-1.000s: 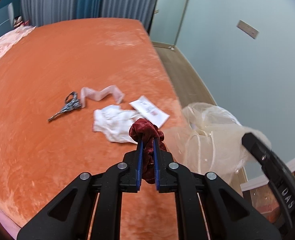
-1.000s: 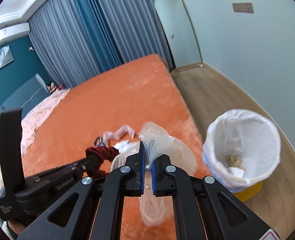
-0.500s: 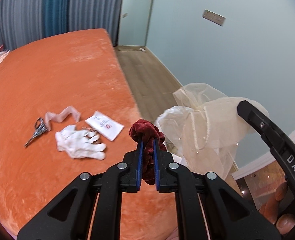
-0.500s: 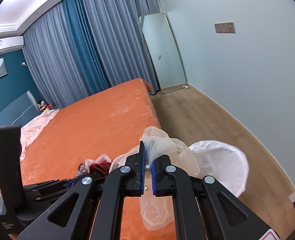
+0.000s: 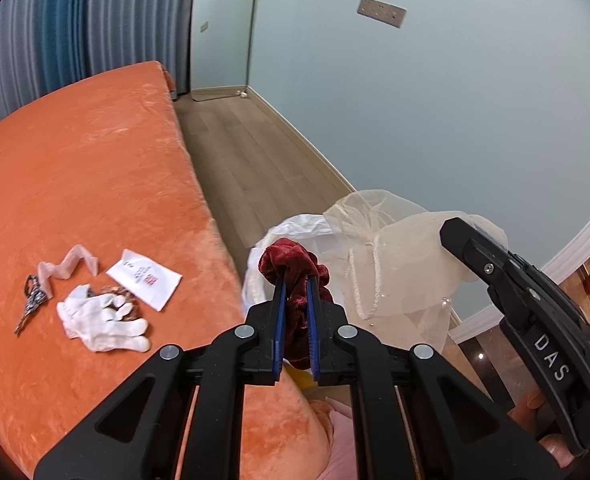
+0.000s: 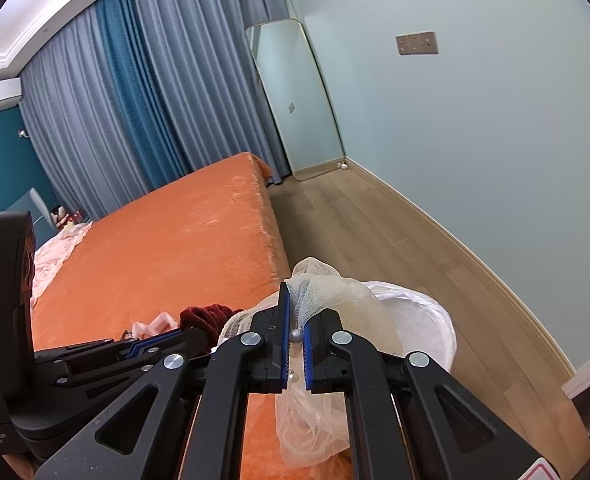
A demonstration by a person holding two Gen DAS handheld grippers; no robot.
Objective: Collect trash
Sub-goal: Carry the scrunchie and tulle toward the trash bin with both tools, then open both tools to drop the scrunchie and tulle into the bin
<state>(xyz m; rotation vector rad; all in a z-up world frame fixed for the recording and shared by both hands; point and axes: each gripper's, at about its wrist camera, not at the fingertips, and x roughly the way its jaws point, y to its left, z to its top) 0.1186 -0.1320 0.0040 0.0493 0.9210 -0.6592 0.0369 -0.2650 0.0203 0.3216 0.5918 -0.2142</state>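
Note:
My left gripper [image 5: 295, 282] is shut on a dark red velvet scrunchie [image 5: 291, 266], held past the edge of the orange bed [image 5: 95, 184]. My right gripper [image 6: 295, 292] is shut on a cream tulle veil with pearl beads [image 6: 327, 292], which hangs beside the left gripper [image 6: 163, 344] and shows in the left wrist view as the veil [image 5: 395, 248]. Below both lies the white-lined trash bin [image 5: 295, 224], its liner [image 6: 419, 312] mostly hidden behind the veil. On the bed lie a white glove [image 5: 103, 320], a paper slip [image 5: 145, 278], a pink ribbon [image 5: 67, 266] and small scissors [image 5: 31, 300].
Wood floor [image 6: 375, 232] runs between the bed and the pale blue wall [image 5: 435, 100]. A tall mirror [image 6: 295, 100] leans at the far corner beside grey-blue curtains [image 6: 135, 100]. A pink blanket [image 6: 51, 248] lies at the bed's far left. The right gripper's body [image 5: 535, 312] fills the lower right.
Both grippers swung right, away from the bed, with the scrunchie and veil still gripped. The bin slid under the veil in the right wrist view; the bed items drifted left.

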